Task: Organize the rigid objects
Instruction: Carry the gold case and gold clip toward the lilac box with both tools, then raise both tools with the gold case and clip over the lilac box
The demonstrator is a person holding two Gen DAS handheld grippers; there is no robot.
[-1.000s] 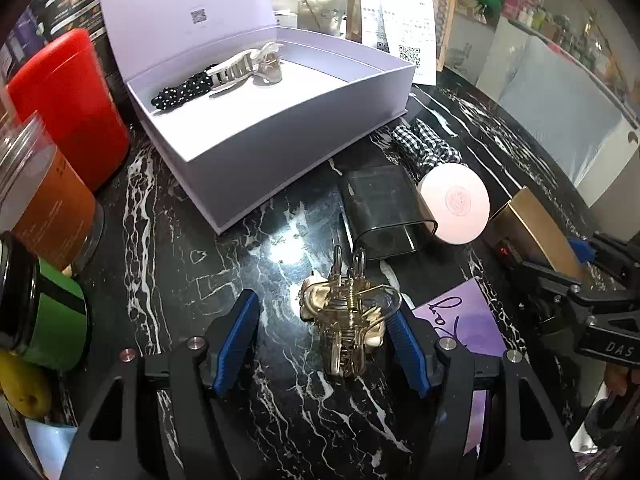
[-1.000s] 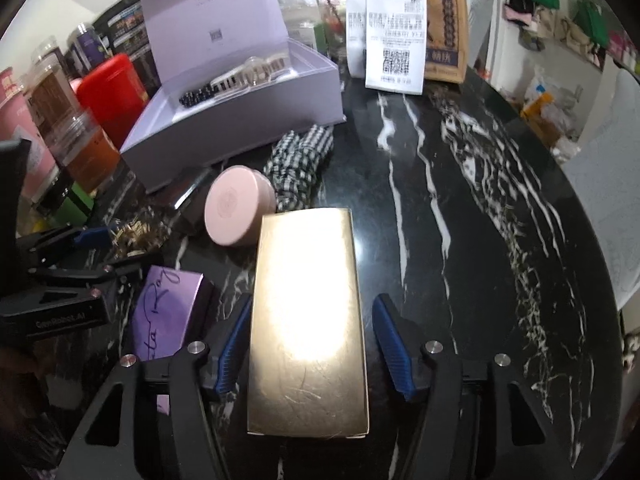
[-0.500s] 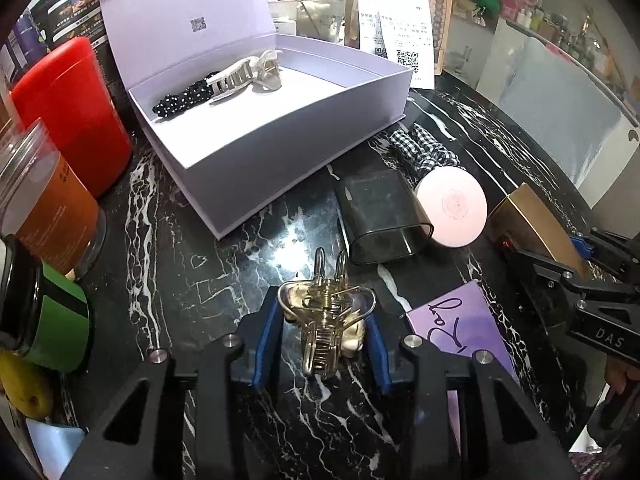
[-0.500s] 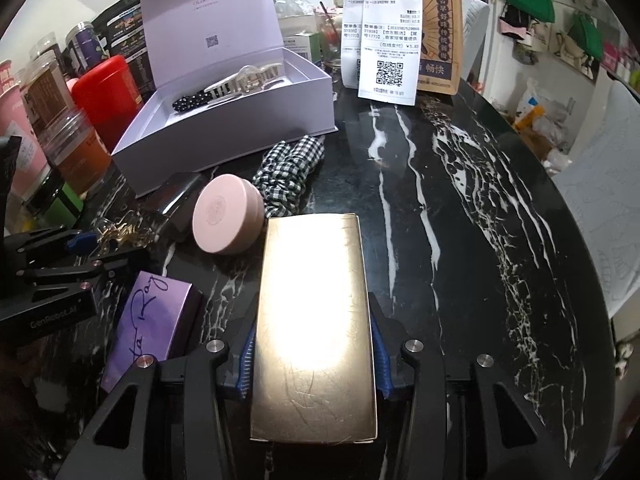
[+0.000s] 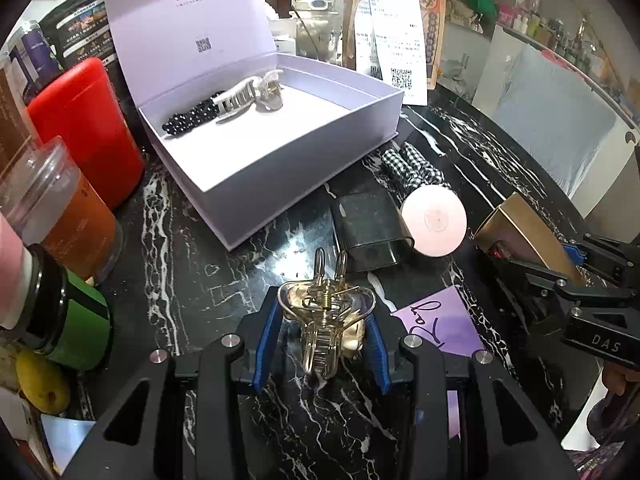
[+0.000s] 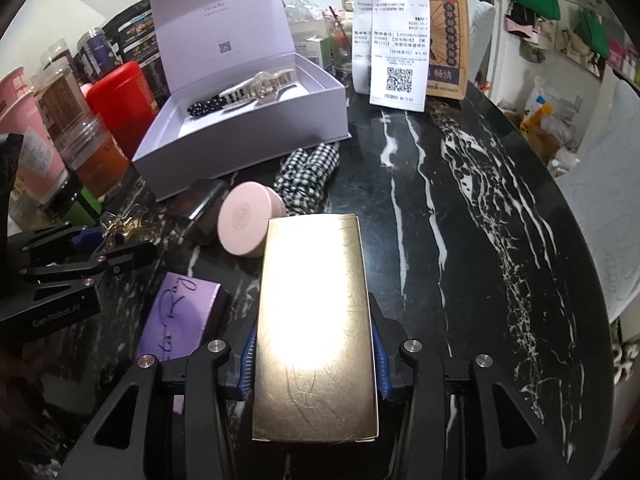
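My left gripper (image 5: 322, 340) is shut on a gold hair claw clip (image 5: 326, 326), held just above the black marble table (image 5: 192, 280). My right gripper (image 6: 314, 354) is shut on a gold box (image 6: 314, 320), which also shows in the left wrist view (image 5: 524, 232). An open lilac box (image 5: 280, 148) stands behind, holding a white claw clip (image 5: 250, 94) and a black dotted hair piece (image 5: 192, 118). The lilac box also shows in the right wrist view (image 6: 248, 136). The left gripper and its clip (image 6: 120, 226) appear at the left of the right wrist view.
A dark case (image 5: 368, 228), a pink round tin (image 5: 434, 220), a checked scrunchie (image 5: 412, 166) and a purple box (image 5: 440, 326) lie on the table. A red canister (image 5: 86, 132) and jars (image 5: 60, 208) stand at the left. A paper bag with receipts (image 6: 404, 32) stands at the back.
Both grippers have closed: the left on the gold claw clip, the right on the gold box. Both have lifted slightly and pulled back from the table items.
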